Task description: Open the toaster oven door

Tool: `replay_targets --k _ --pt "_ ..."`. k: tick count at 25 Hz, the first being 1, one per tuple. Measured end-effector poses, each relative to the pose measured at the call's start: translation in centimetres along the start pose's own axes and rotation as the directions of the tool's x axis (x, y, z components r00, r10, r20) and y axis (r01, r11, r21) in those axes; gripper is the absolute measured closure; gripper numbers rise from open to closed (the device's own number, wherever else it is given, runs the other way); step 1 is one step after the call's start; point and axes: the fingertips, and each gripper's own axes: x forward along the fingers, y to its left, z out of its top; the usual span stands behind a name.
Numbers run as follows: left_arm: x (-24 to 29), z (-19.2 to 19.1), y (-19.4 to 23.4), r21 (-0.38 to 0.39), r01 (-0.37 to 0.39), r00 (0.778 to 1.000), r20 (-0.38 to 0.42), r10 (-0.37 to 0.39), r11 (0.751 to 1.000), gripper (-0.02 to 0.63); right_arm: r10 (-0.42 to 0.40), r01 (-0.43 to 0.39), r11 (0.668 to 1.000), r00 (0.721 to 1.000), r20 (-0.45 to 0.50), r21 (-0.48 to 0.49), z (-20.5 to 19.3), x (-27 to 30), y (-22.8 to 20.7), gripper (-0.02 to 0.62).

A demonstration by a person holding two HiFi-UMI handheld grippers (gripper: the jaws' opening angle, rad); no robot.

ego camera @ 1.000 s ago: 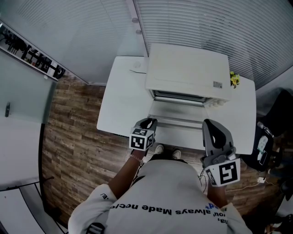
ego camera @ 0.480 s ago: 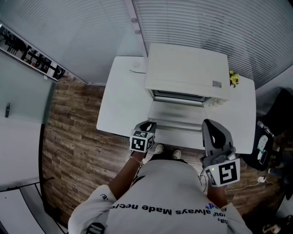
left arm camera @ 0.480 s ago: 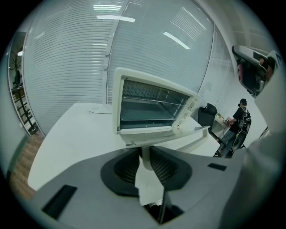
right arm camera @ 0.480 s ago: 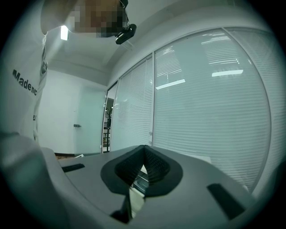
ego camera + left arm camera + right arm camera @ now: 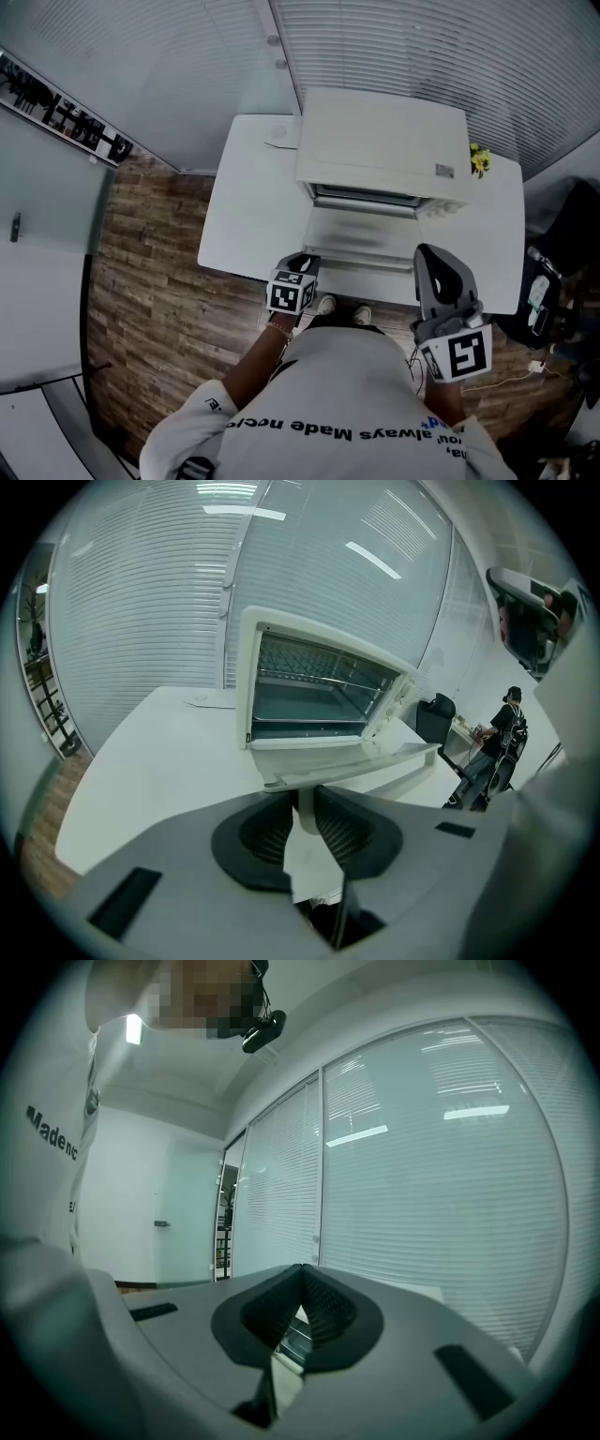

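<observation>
Left gripper (image 5: 302,804) clamps the handle (image 5: 352,772) of the open toaster oven door (image 5: 323,752); inside, a wire rack (image 5: 314,678)

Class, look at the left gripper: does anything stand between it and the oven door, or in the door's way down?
Nothing visible does. The left gripper is closed on the handle of the door, with nothing between them. The door is already open, lying about level above the table.
</observation>
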Motion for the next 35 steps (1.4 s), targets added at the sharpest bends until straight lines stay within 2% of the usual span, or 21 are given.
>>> replay_targets --k 20,35 --pt "0.9 -3.3 0.3 -0.026 0.008 0.997 -0.082 -0.011 1.000 0.517 0.004 -0.004 1.000 1.000 -0.006 0.001 -0.1 0.4 -0.1 0.588" --pt "2.0 -6.5 0.7 -0.076 0.015 0.987 -0.156 -0.027 0.997 0.519 0.007 -0.007 1.000 1.000 -0.004 -0.009 0.0 0.5 -0.4 0.588"
